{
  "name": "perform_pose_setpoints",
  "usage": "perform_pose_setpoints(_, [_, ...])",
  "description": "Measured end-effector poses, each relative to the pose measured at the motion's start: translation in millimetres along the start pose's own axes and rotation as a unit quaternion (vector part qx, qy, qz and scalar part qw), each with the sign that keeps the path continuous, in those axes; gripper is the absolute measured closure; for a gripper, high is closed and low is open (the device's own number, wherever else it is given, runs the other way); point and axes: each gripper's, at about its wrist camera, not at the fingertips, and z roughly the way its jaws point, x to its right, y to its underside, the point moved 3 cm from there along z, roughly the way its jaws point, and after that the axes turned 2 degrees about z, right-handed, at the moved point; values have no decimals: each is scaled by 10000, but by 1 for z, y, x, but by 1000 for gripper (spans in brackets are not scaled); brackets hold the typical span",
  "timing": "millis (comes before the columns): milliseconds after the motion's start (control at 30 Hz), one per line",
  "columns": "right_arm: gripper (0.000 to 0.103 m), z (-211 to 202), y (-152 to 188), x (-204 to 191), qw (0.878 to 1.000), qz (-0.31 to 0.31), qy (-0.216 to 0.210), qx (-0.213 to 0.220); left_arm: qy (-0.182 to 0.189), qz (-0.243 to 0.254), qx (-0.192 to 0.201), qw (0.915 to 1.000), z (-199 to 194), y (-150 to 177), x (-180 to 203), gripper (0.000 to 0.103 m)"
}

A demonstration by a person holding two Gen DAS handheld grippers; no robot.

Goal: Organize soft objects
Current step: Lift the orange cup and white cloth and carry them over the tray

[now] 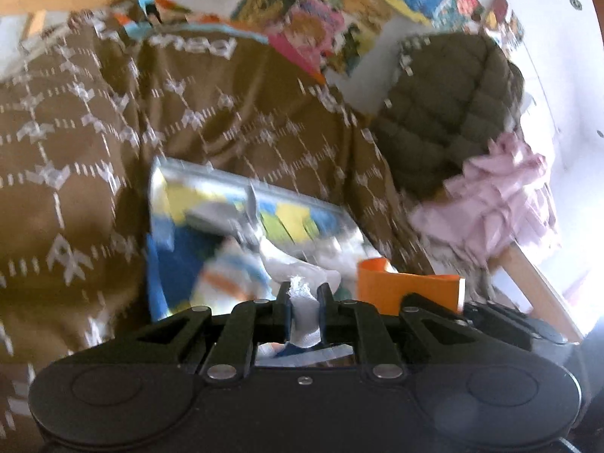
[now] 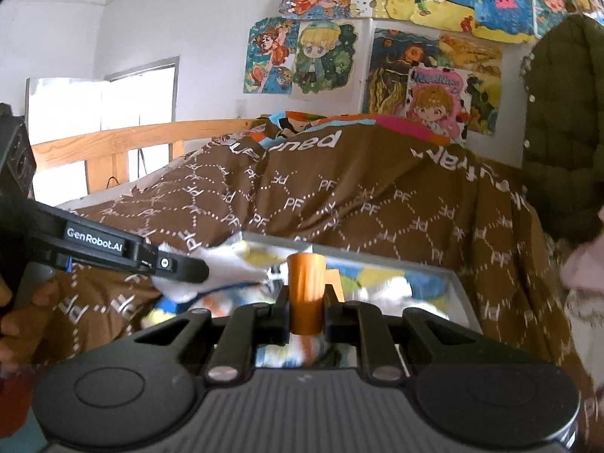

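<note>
Left tongs [image 1: 305, 294] pinching a white sock [image 1: 302, 305], right tongs [image 2: 306, 294] pinching an orange sock [image 2: 306, 290], both hanging just above the bin [image 2: 458, 283] on the quilt [image 2: 377, 204]; keeping grips firm, lifting evenly, avoiding snags.

Likely a child's bedroom: wooden bed [image 2: 113, 139], brown quilt [image 2: 358, 196], cartoon drawings [image 2: 324, 56] taped to wall.
</note>
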Motion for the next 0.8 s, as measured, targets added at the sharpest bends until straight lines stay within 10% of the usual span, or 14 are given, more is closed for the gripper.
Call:
perform_pose_setpoints(300, [86,74,-28,16,9984,68,26,-560,-354,665,812,9938,24,-58,-18,89])
perform_pose_setpoints(800, [86,129,-32,1,9950,-474,89,-874,-571,1086,323,9919,73,-47,-35,89])
